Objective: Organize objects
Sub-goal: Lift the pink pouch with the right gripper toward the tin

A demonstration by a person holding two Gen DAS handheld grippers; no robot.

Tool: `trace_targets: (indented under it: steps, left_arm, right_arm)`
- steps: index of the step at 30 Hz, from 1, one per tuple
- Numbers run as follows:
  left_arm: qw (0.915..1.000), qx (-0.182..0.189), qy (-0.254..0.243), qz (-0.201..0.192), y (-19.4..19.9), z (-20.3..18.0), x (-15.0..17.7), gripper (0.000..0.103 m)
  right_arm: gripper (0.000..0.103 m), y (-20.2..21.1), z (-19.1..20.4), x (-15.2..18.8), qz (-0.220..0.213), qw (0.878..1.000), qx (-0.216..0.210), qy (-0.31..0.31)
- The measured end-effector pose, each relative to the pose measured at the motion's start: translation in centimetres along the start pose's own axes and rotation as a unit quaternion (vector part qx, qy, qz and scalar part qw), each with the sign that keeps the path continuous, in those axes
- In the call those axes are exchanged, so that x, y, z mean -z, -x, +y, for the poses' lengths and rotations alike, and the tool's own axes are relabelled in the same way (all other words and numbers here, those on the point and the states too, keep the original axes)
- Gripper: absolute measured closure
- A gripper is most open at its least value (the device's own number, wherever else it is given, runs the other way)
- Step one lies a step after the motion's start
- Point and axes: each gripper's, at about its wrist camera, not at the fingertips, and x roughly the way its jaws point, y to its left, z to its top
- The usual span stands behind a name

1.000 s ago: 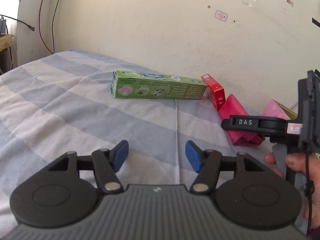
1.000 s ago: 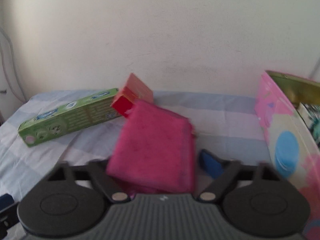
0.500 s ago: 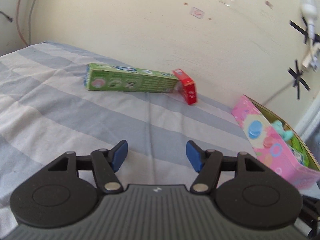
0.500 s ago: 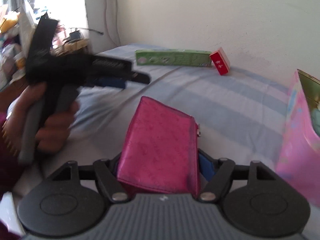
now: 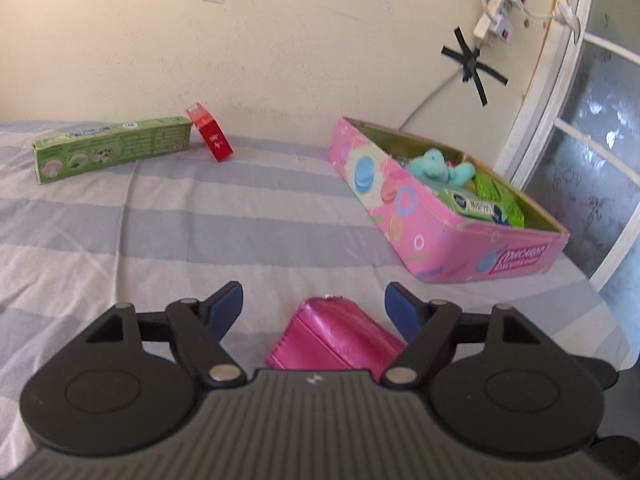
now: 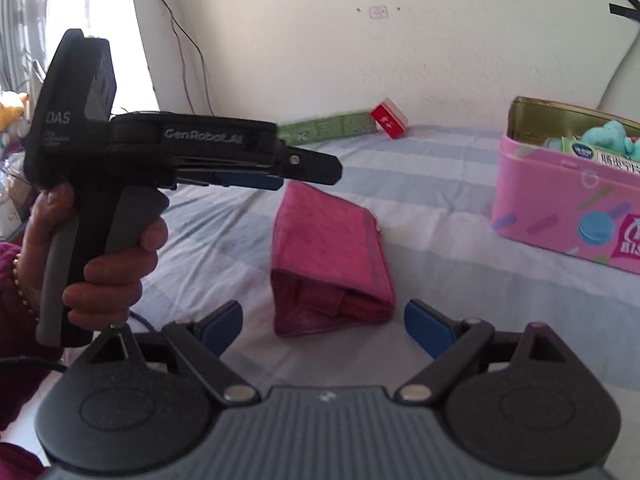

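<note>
**Pink pouch released onto the bed, both grippers standing open**

Half a second ago the pink pouch (image 6: pixel 330 264) sat clamped between the right gripper's blue pads; now it lies free on the striped bedsheet (image 6: pixel 440 240), just ahead of the right gripper (image 6: pixel 323 320), whose fingers are spread wide with nothing between them. From the right wrist view the pouch rests flat with its folded end toward the camera and a small zipper pull at its far right corner.

From the left wrist view the left gripper (image 5: pixel 314 307) hangs over the same pouch (image 5: pixel 336 336), which shows below and between its parted blue pads (image 5: pixel 228 307); the fingers are apart and not touching it. The right wrist camera catches that left gripper from the side, held in the person's left hand (image 6: pixel 100 256) to the left of the pouch, its tips above the pouch's far end.

Toward the right of the bed stands the pink tin box (image 5: pixel 404 216), open-topped, holding a teal plush toy (image 5: pixel 440 166) and green cartons (image 5: pixel 486 200). Against the wall at the far side lies a long green carton (image 5: pixel 112 148), and a small red box (image 5: pixel 212 134) leans tilted at its right end, touching or nearly touching it. Both are well apart from the pouch
</note>
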Motion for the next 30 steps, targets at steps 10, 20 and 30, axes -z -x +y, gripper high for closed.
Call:
trace_targets:
  steps: [10,20,30]
  left_arm:
    - [0.9992,-0.023,0.03,0.01,0.9,-0.6,1.1,0.043]
    - [0.9982,-0.046,0.029,-0.025,3.5,-1.2,-0.5,0.048]
    - [0.9979,-0.045,-0.007,-0.046,3.1,-4.0,-4.0,0.048]
  right_arm:
    - [0.036,-0.5,0.3,0.0,-0.01,1.0,0.013,-0.004]
    - [0.036,0.4,2.2,-0.8,-0.037,0.999,0.009,0.02]
    - [0.037,1.6,1.8,-2.1,-0.064,0.998,0.02,0.023]
